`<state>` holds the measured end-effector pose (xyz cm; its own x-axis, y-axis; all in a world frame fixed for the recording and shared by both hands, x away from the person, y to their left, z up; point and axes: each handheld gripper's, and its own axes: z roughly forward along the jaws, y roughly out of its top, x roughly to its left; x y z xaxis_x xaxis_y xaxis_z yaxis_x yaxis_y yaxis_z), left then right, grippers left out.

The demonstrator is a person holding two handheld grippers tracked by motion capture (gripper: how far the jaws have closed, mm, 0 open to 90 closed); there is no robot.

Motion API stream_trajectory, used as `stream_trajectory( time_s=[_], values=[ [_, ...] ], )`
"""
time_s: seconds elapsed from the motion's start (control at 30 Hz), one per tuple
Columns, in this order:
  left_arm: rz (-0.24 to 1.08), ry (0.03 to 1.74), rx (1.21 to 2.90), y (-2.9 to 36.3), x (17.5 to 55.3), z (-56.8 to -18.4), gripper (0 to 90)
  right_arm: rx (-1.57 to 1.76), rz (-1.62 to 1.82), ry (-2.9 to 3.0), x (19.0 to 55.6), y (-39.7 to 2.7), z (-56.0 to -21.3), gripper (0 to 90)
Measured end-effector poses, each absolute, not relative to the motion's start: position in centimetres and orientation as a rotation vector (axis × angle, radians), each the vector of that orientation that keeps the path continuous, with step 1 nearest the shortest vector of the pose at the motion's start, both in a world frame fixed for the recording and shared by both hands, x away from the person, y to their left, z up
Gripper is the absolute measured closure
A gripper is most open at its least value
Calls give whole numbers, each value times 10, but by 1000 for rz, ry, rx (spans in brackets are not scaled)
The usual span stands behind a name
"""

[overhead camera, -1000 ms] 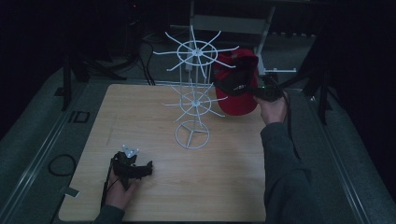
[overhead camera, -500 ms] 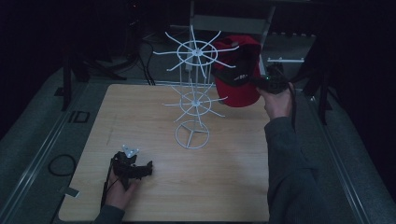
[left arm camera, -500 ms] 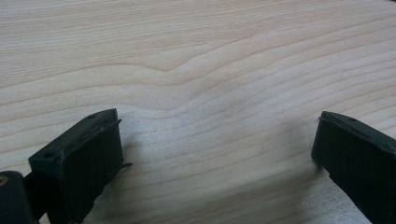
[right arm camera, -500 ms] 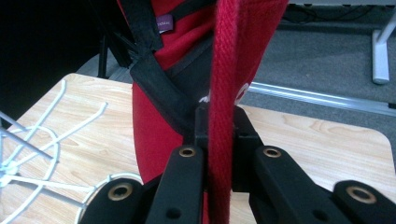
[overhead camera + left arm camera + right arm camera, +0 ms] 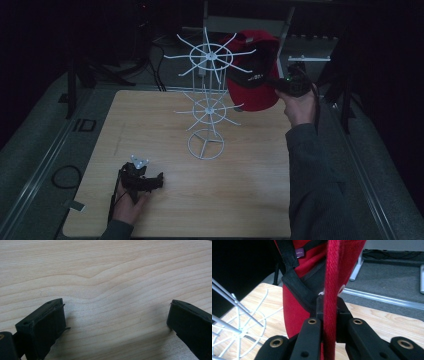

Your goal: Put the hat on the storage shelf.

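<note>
Red cap (image 5: 252, 75) raised higher beside wire rack (image 5: 207, 100), right claw (image 5: 280, 85) clamped on it, left claw (image 5: 150, 181) apart on wooden table (image 5: 240, 200), dark room.

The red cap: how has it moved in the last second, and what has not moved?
The right gripper, shut on the red cap, has lifted it up and away from the person, from beside the rack's lower ring to the level of the upper ring. The grip on the cap did not change. The left gripper stayed open, low over the table, and the rack did not move.
</note>
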<state>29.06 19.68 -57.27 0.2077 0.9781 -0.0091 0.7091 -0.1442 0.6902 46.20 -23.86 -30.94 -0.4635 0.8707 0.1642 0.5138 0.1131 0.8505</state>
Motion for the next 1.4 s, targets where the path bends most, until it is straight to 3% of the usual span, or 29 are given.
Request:
stream_trajectory(
  time_s=[1.4],
  values=[
    [612, 1560, 1923, 197, 290, -573, 19, 1280, 1481, 1935, 445, -244, -284, 857]
  ],
)
